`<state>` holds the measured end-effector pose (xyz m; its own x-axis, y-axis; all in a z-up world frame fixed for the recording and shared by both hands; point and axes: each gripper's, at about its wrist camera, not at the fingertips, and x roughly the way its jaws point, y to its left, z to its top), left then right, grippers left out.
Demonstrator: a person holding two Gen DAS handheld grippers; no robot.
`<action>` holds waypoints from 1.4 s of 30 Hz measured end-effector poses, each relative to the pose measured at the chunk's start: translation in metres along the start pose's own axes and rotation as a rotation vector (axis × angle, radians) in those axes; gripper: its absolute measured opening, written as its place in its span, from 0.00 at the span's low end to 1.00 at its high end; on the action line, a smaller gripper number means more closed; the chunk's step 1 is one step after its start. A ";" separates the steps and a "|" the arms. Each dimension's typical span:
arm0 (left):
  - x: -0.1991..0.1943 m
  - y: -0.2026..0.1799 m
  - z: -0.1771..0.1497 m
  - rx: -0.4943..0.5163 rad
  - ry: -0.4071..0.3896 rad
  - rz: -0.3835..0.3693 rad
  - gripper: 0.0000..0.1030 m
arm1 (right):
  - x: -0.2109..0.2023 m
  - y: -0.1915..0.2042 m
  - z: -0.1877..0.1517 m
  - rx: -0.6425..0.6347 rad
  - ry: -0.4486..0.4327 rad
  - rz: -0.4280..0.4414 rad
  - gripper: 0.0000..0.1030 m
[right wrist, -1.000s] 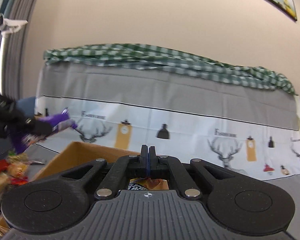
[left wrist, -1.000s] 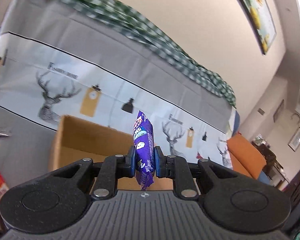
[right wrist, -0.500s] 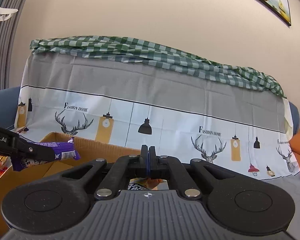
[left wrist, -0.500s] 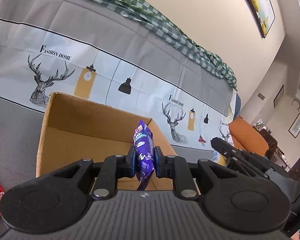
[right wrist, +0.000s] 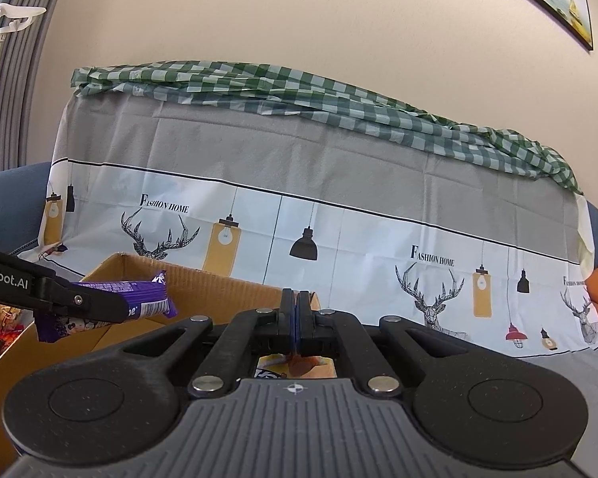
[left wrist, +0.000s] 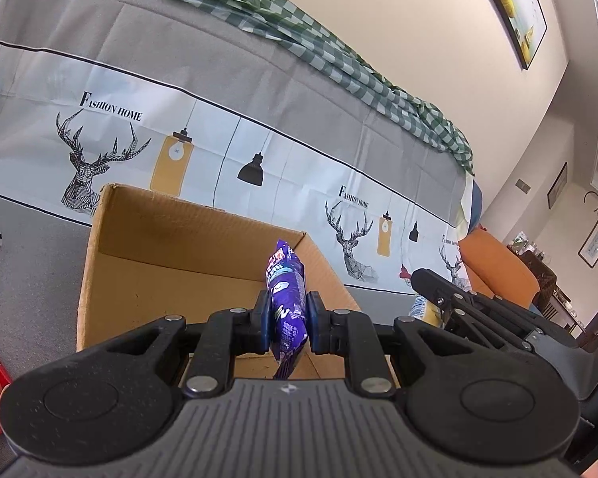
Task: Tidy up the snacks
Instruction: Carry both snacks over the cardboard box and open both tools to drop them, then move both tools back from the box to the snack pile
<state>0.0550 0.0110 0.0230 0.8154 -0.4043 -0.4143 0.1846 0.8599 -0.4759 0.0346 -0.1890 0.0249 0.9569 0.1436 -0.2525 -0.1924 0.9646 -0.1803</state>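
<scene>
Gripping, left view: we see our left gripper [left wrist: 287, 320] pinching the purple snack packet [left wrist: 286, 290] between its blue pads [left wrist: 264, 320], jaws nearly together
Packet axis, left view: long axis runs away from the camera and upward, far end raised over the cardboard box [left wrist: 147, 235]
Right tool, left view: our right gripper [left wrist: 426, 279] sits at the right, beside the box
Right tool, right view: we see its pads pressed together; whether they nip anything we cannot tell
Packet, right view: it lies about level, pointing right, above the box's near-left corner, held by our left gripper
</scene>
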 end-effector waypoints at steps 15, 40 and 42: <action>-0.004 -0.001 -0.001 0.008 -0.014 -0.008 0.18 | -0.001 0.002 0.001 0.011 -0.012 0.012 0.00; -0.020 -0.001 0.005 -0.003 -0.072 -0.024 0.50 | -0.002 0.012 0.004 0.008 -0.011 0.002 0.75; -0.023 0.002 0.005 -0.010 -0.070 -0.023 0.50 | -0.001 0.014 0.006 0.019 -0.011 0.008 0.79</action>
<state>0.0392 0.0236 0.0359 0.8474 -0.4010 -0.3480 0.1987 0.8473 -0.4926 0.0317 -0.1742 0.0280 0.9577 0.1540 -0.2430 -0.1961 0.9675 -0.1599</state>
